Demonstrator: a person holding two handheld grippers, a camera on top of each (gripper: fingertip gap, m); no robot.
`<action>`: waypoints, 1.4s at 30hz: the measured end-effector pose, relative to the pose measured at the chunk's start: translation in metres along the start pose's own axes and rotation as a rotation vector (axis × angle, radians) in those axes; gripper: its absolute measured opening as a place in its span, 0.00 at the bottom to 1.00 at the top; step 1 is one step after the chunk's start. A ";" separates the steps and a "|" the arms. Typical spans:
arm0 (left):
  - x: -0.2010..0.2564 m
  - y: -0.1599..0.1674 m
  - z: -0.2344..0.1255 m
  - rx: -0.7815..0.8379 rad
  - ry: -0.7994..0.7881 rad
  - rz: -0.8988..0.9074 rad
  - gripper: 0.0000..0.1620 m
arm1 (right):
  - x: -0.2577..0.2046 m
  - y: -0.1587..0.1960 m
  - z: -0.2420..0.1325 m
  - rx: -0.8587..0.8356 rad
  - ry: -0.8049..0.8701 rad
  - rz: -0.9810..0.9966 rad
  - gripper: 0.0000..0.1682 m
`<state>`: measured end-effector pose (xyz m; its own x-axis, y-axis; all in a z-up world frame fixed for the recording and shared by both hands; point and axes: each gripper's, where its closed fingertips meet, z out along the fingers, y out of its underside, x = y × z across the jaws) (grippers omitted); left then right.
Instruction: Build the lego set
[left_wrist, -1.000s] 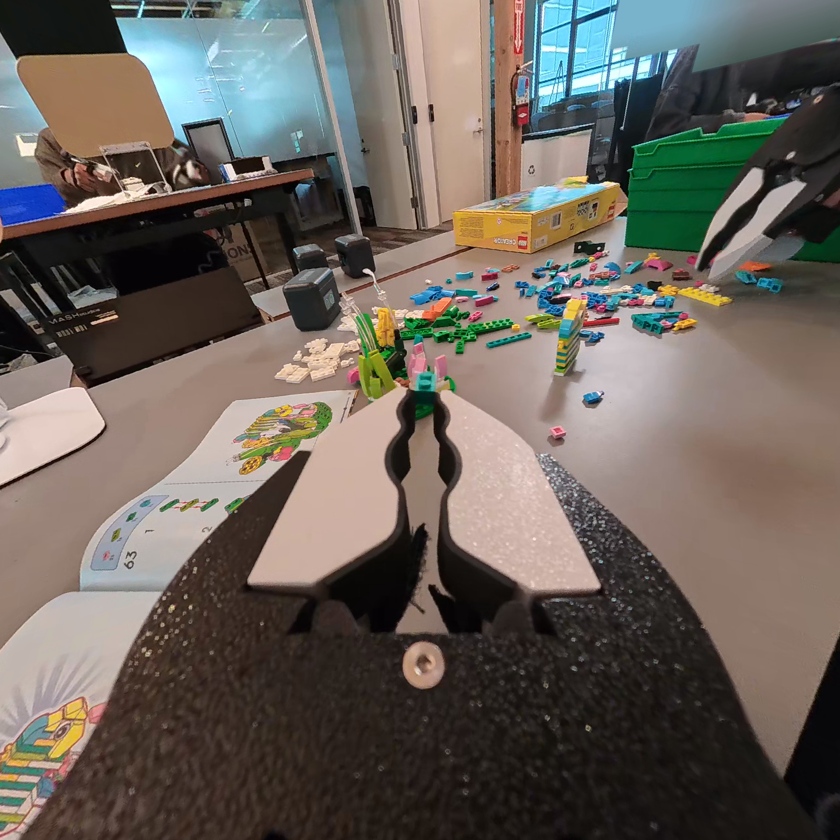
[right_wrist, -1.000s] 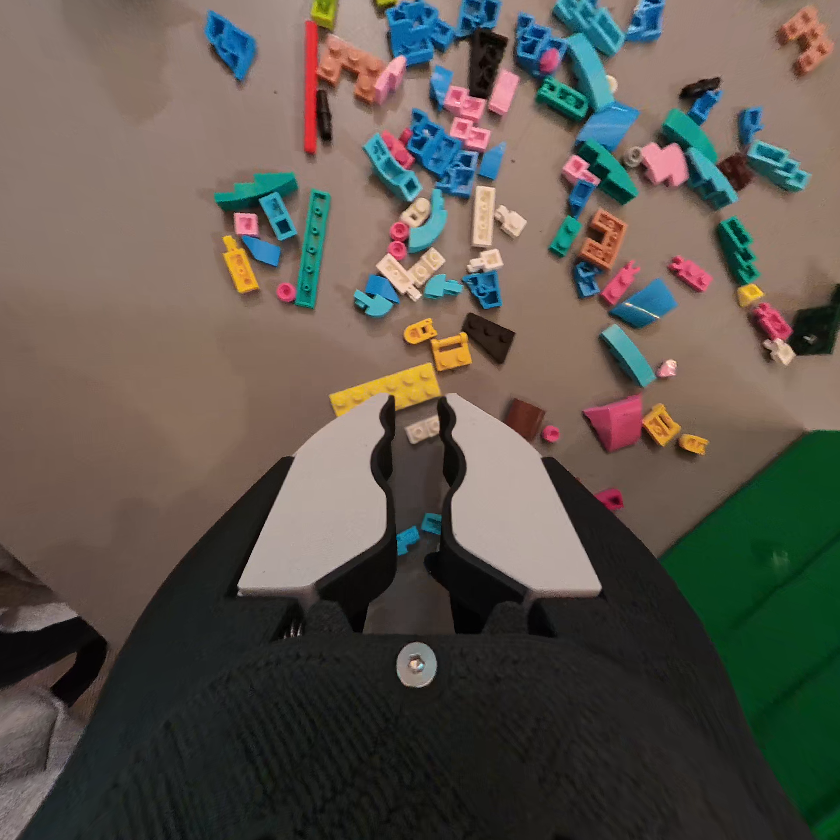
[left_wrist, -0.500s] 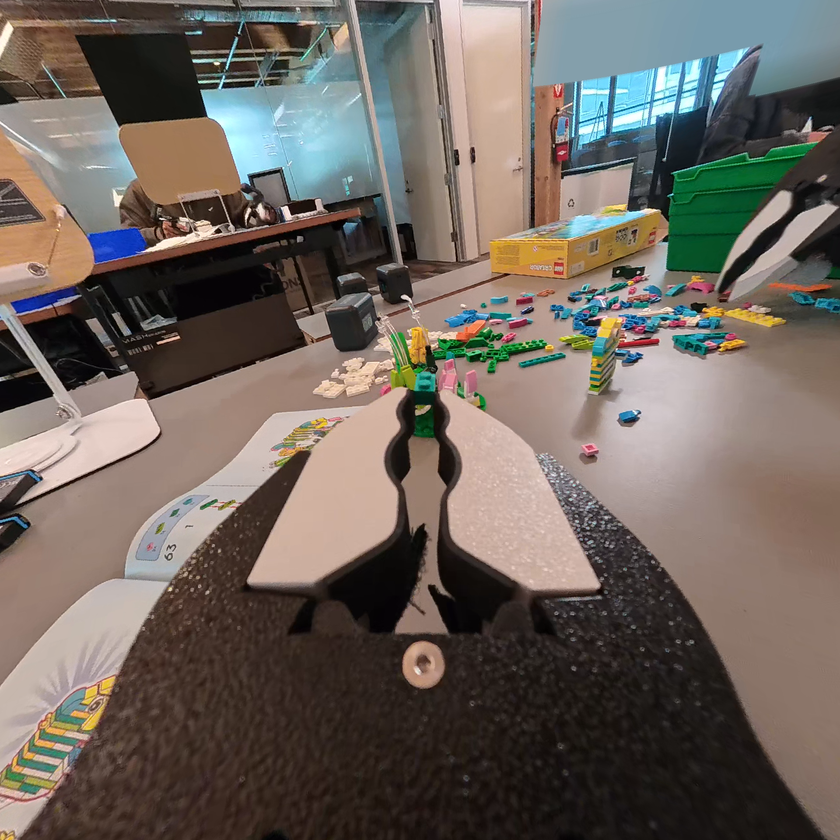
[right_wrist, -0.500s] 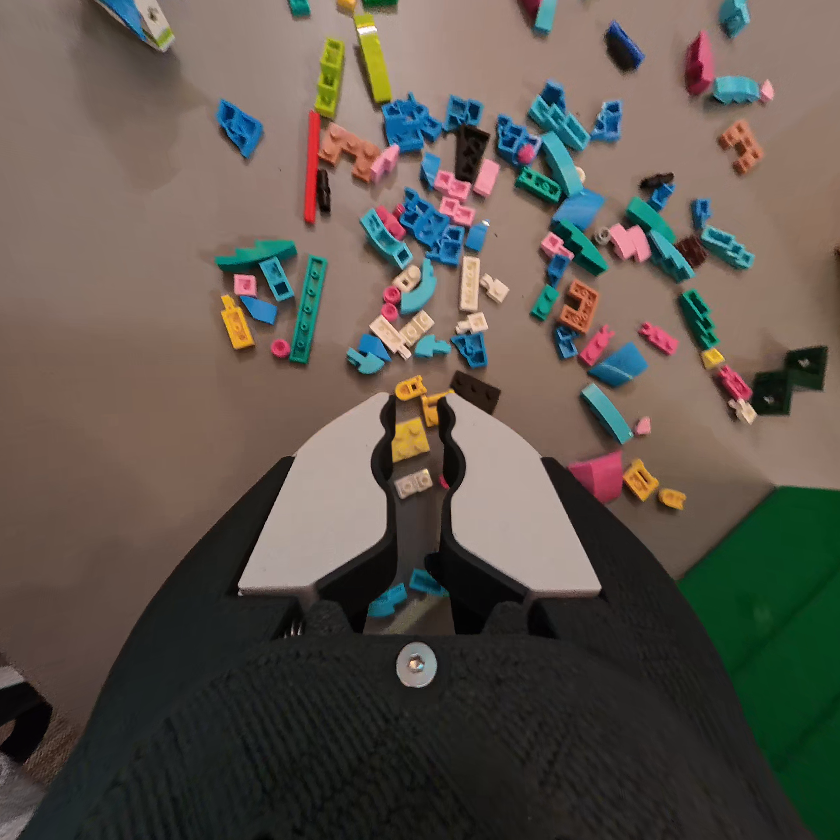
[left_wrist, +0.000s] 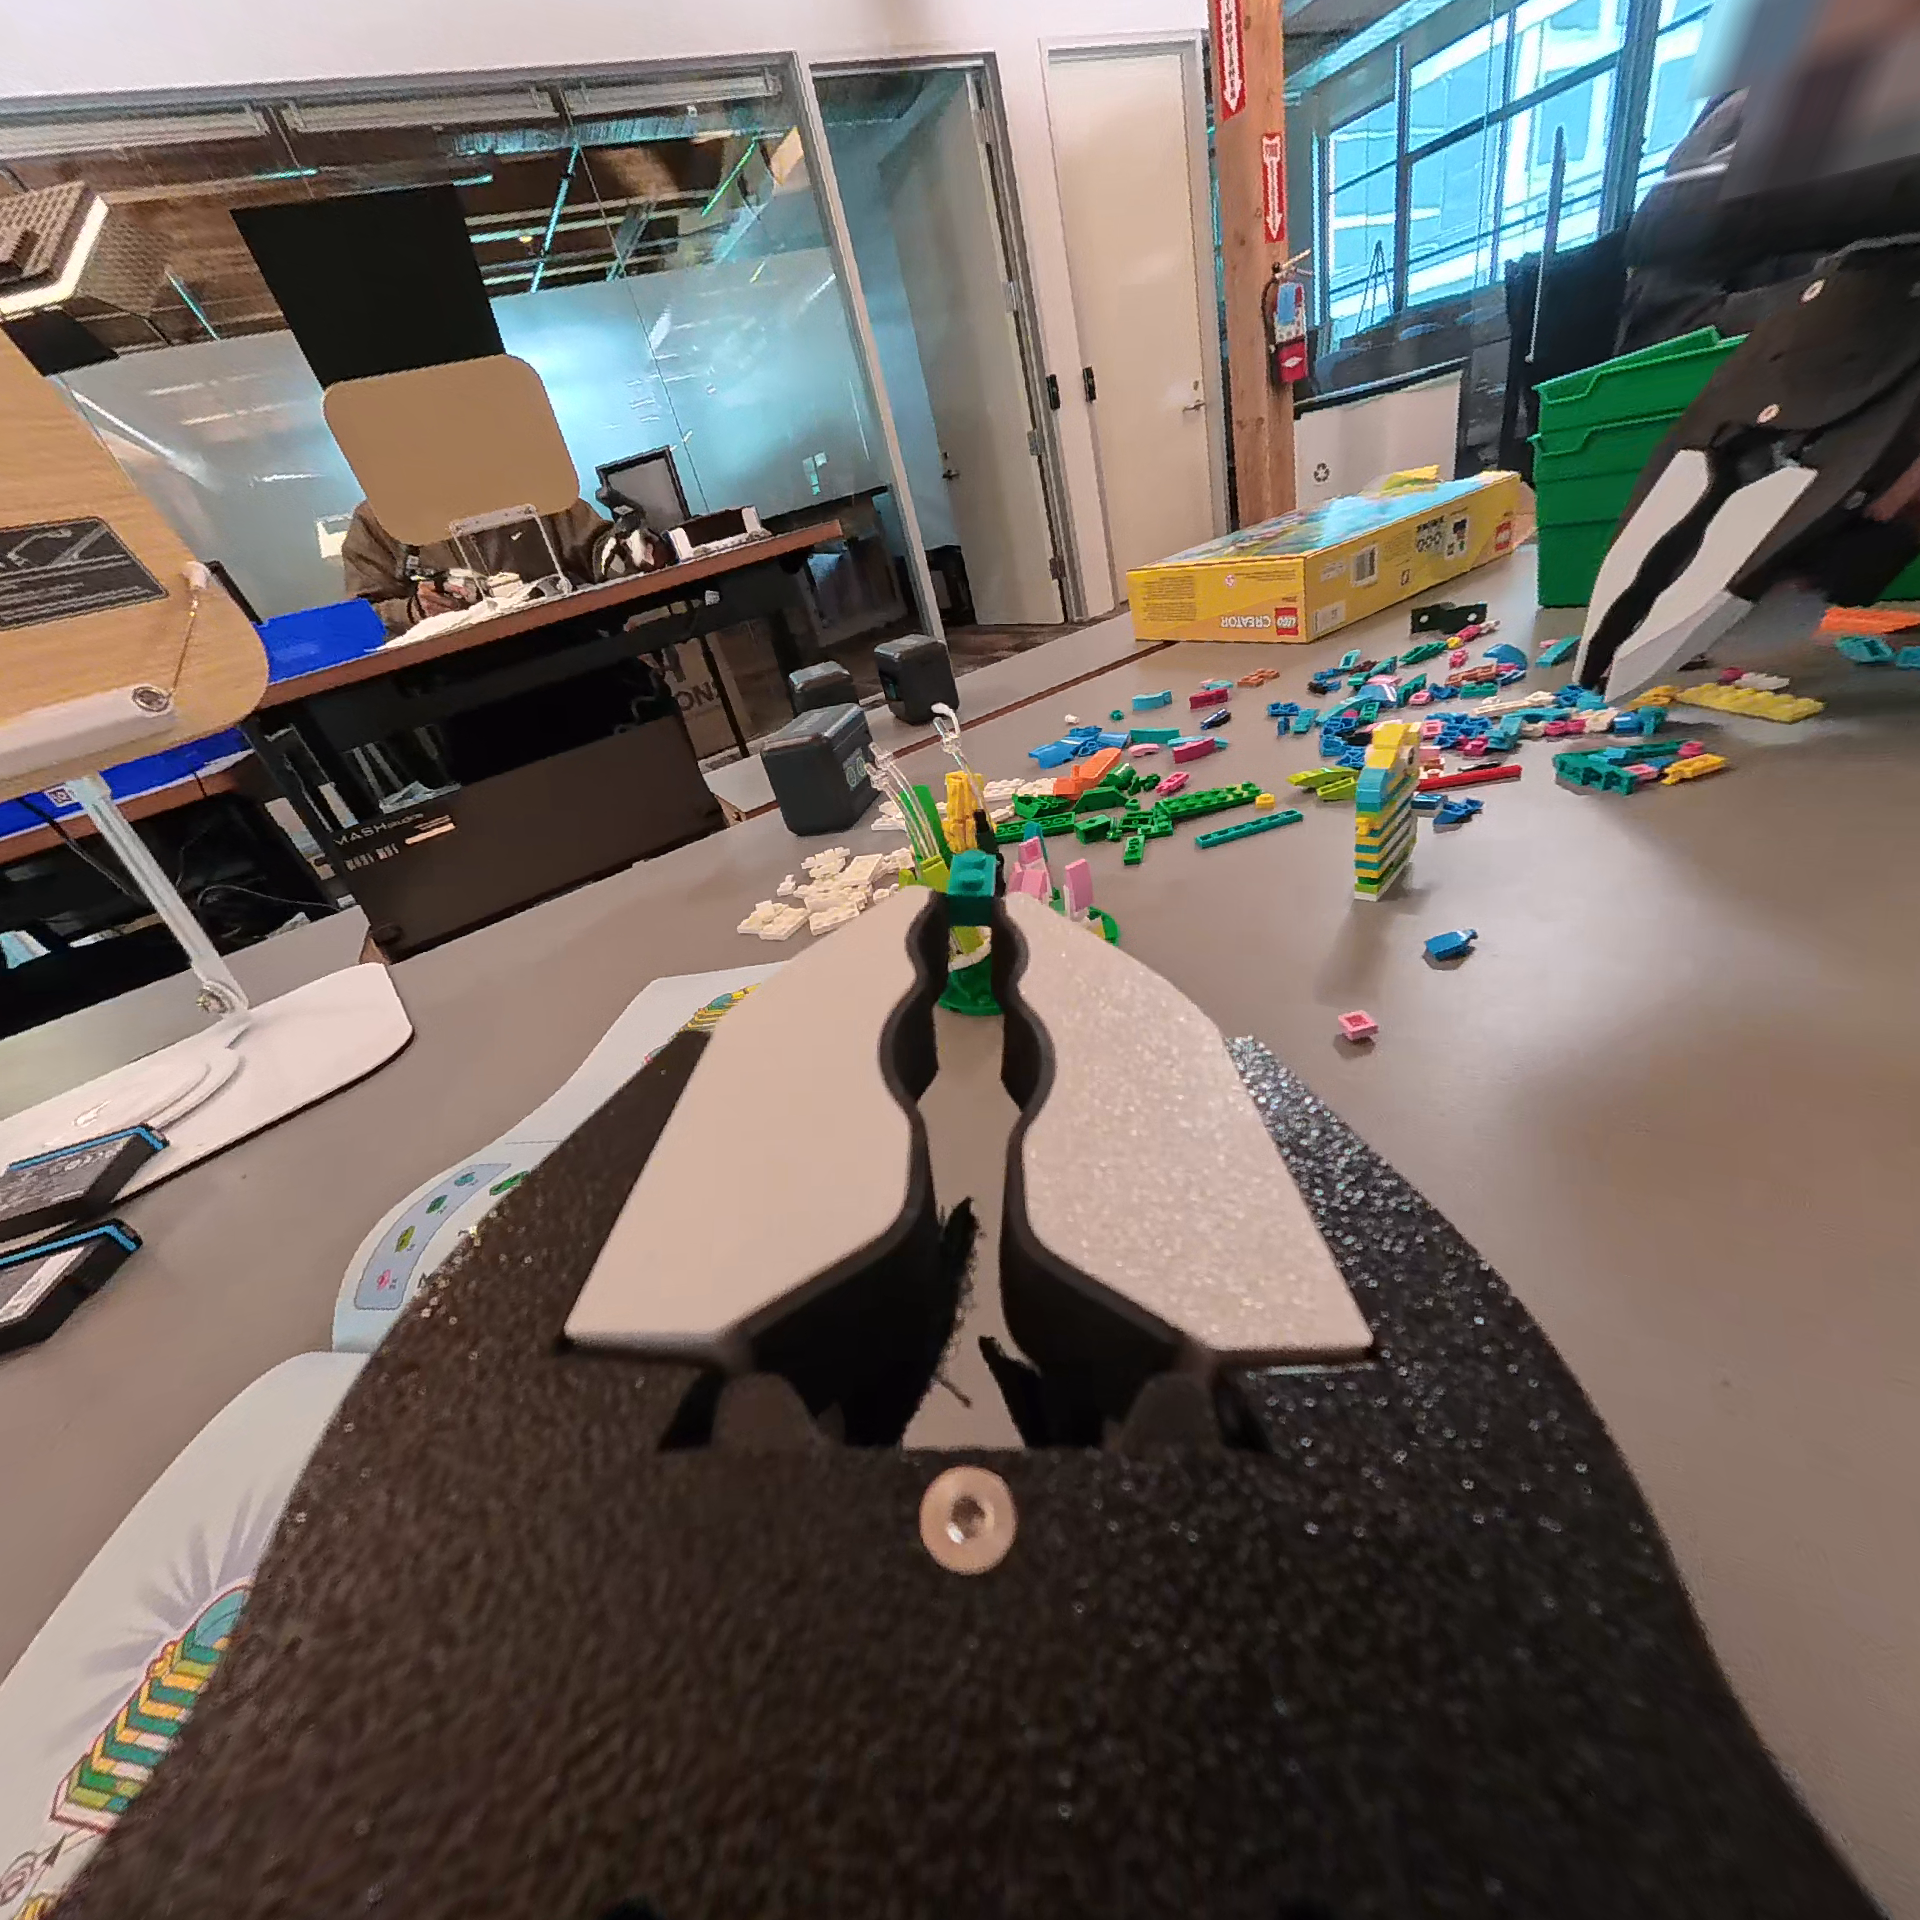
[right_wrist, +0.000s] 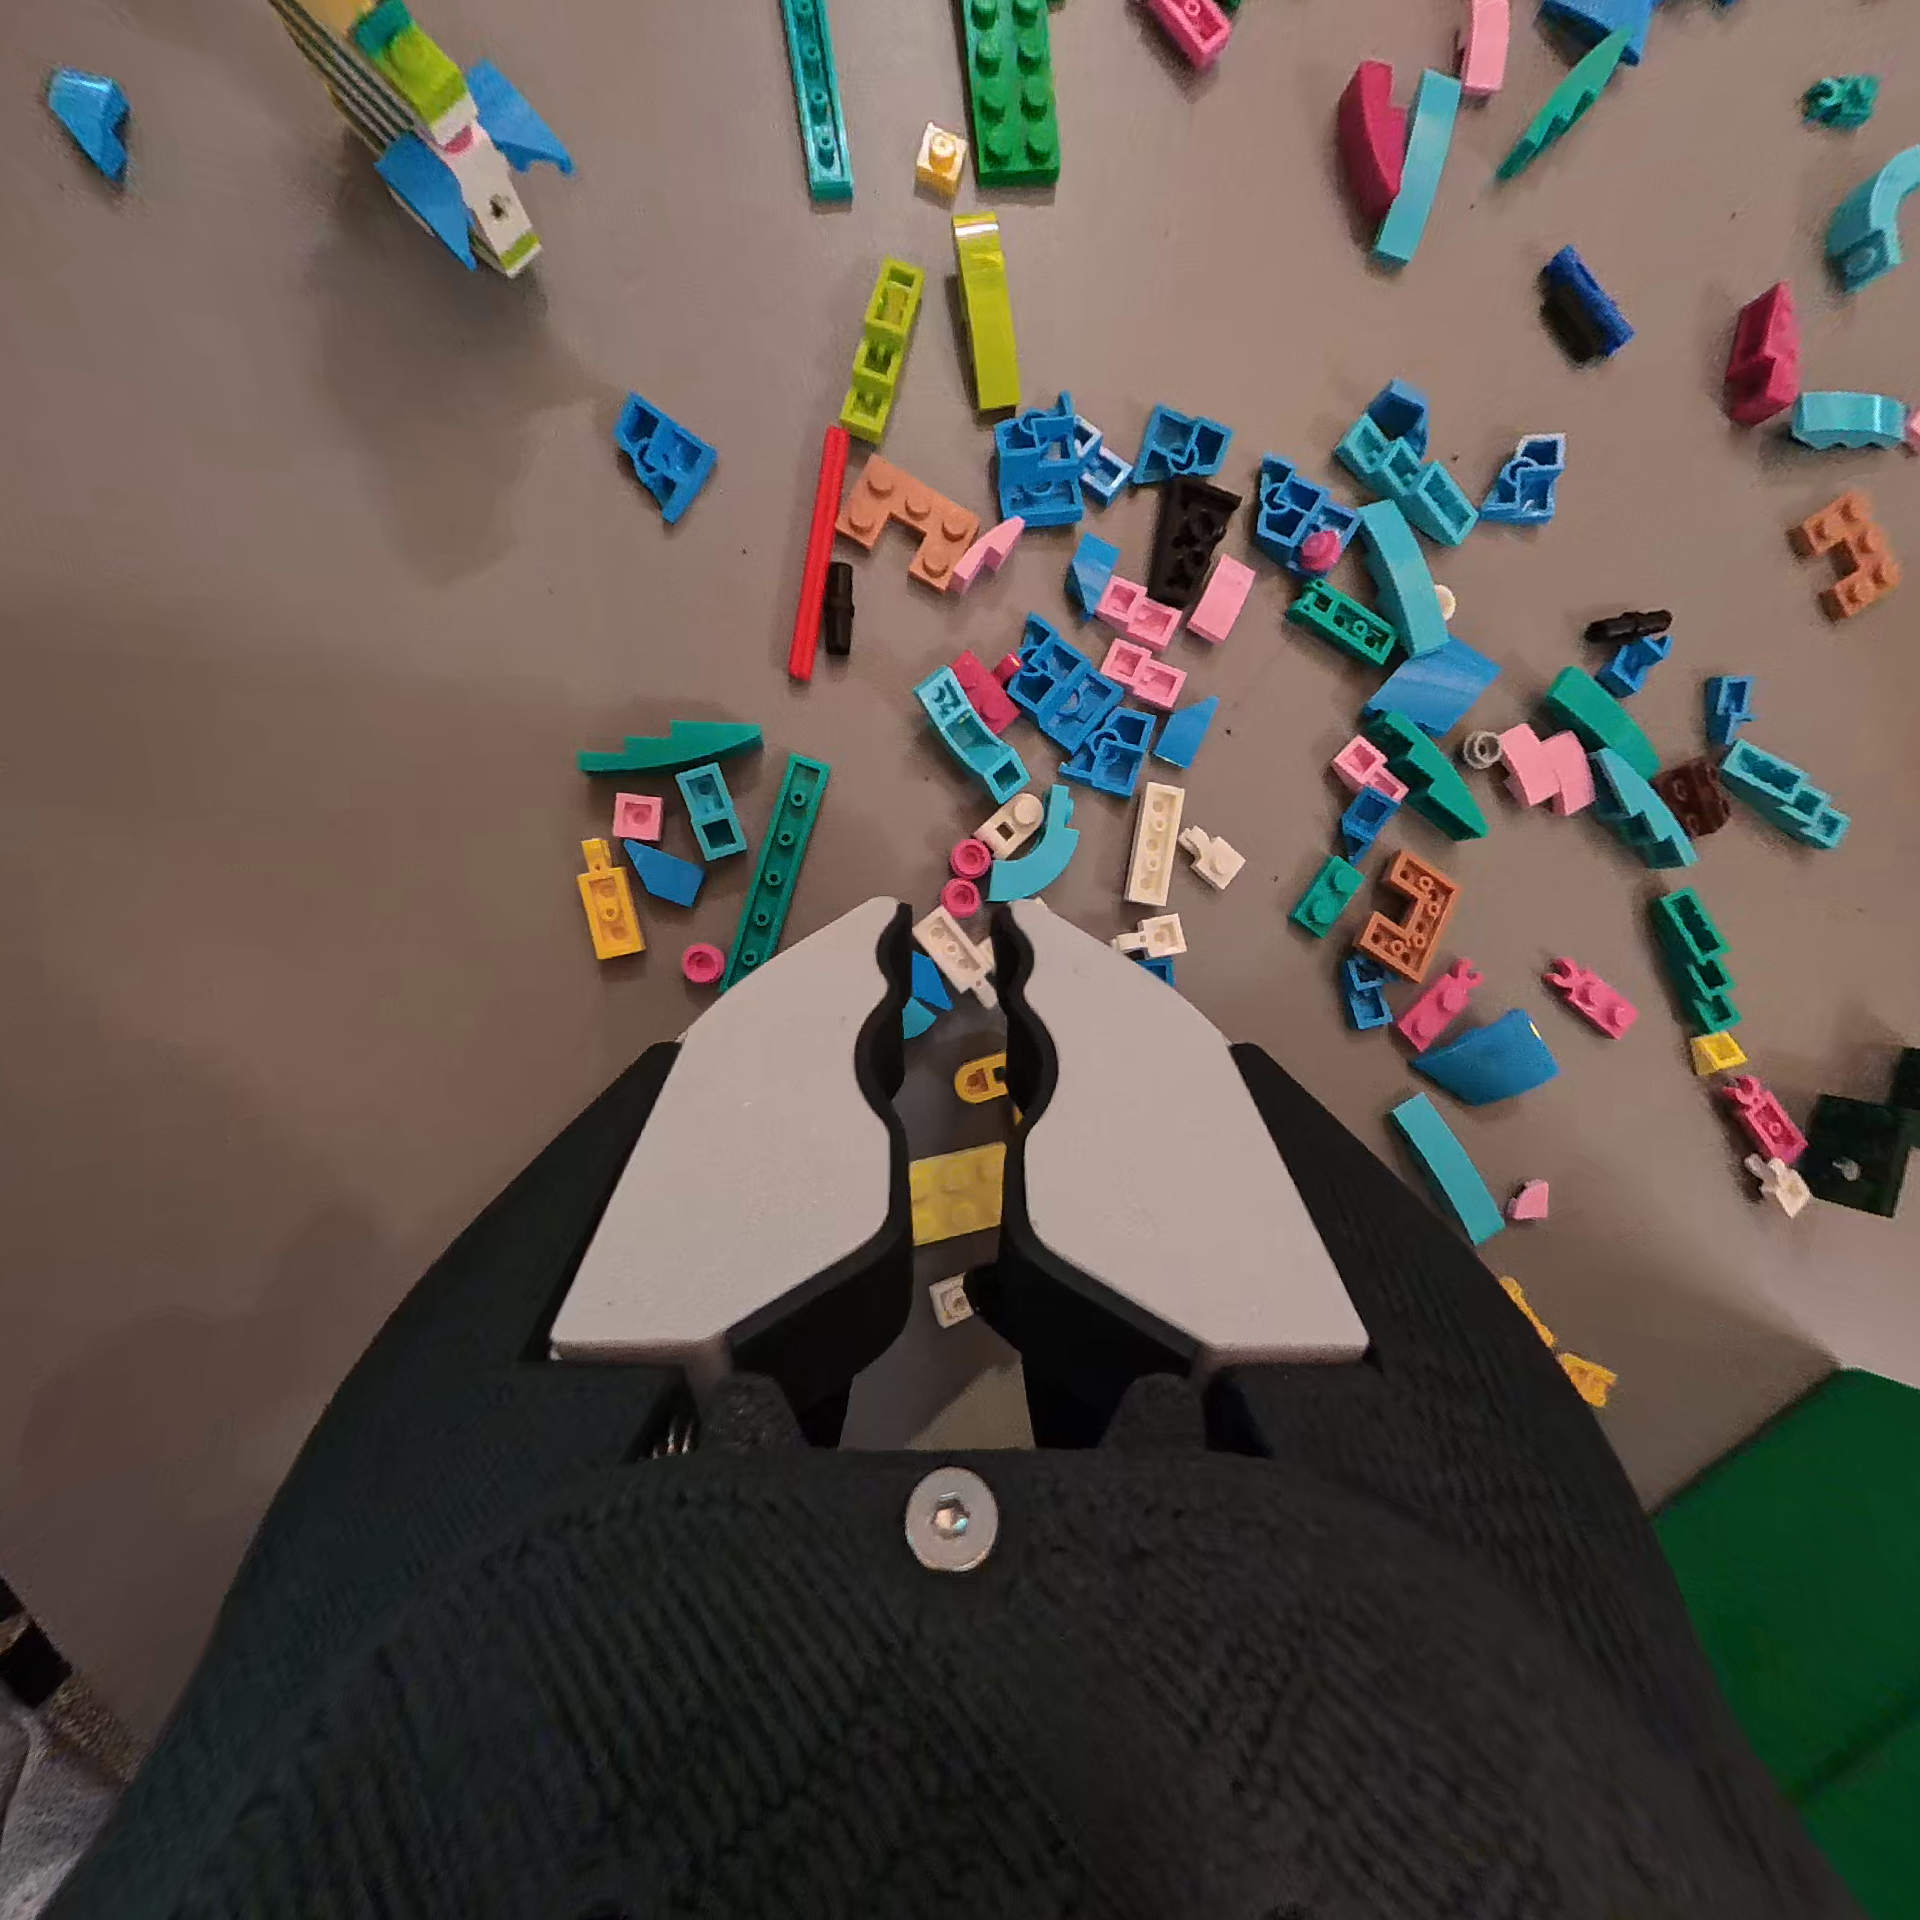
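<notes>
My left gripper (left_wrist: 971, 914) is shut on a small teal-and-lime lego stack (left_wrist: 971, 883), held above the grey table in front of a green plant model (left_wrist: 956, 821). A striped fish-like tower (left_wrist: 1387, 821) stands to the right; it also shows in the right wrist view (right_wrist: 436, 135). My right gripper (right_wrist: 951, 920) hovers over loose bricks, its jaws a narrow gap apart with nothing gripped. White small pieces (right_wrist: 951, 945) and a yellow plate (right_wrist: 956, 1195) lie on the table below it. The right gripper also shows at the far right of the left wrist view (left_wrist: 1621, 675).
An open instruction booklet (left_wrist: 436, 1226) lies under my left gripper. A yellow lego box (left_wrist: 1320, 571) and green bins (left_wrist: 1600, 468) stand at the back right; a green bin corner (right_wrist: 1808, 1558) is beside my right gripper. A white lamp base (left_wrist: 260, 1029) and dark packs (left_wrist: 62, 1184) sit left. One gripper's finger ends stand about 35 cm off the other's. My left tips are about 40 cm from the yellow plate (right_wrist: 956, 1195), my right tips only 6 cm. It turns up in the left wrist view (left_wrist: 1715, 696) as well. From the right gripper's tips to the striped fish-like tower (left_wrist: 1387, 821) is close to 15 cm.
My right gripper has moved forward over the loose bricks, away from the green bin; the yellow plate now lies under its fingers. My left gripper has tilted upward, still holding the small stack.
</notes>
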<state>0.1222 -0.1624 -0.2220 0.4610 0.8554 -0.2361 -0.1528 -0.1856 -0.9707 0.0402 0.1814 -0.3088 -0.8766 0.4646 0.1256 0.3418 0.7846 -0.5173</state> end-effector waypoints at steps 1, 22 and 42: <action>-0.001 0.000 0.000 0.002 -0.001 -0.005 0.04 | 0.001 0.000 0.000 -0.001 0.007 0.001 0.08; 0.000 -0.001 0.000 0.002 -0.007 -0.008 0.04 | 0.068 0.025 0.013 -0.117 0.150 0.500 0.07; 0.004 0.000 0.001 -0.004 0.007 0.002 0.04 | 0.084 0.011 0.022 -0.031 0.166 0.527 0.08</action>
<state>0.1227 -0.1586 -0.2222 0.4670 0.8516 -0.2379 -0.1502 -0.1888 -0.9705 -0.0370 0.2198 -0.3224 -0.5199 0.8542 -0.0100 0.7317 0.4392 -0.5212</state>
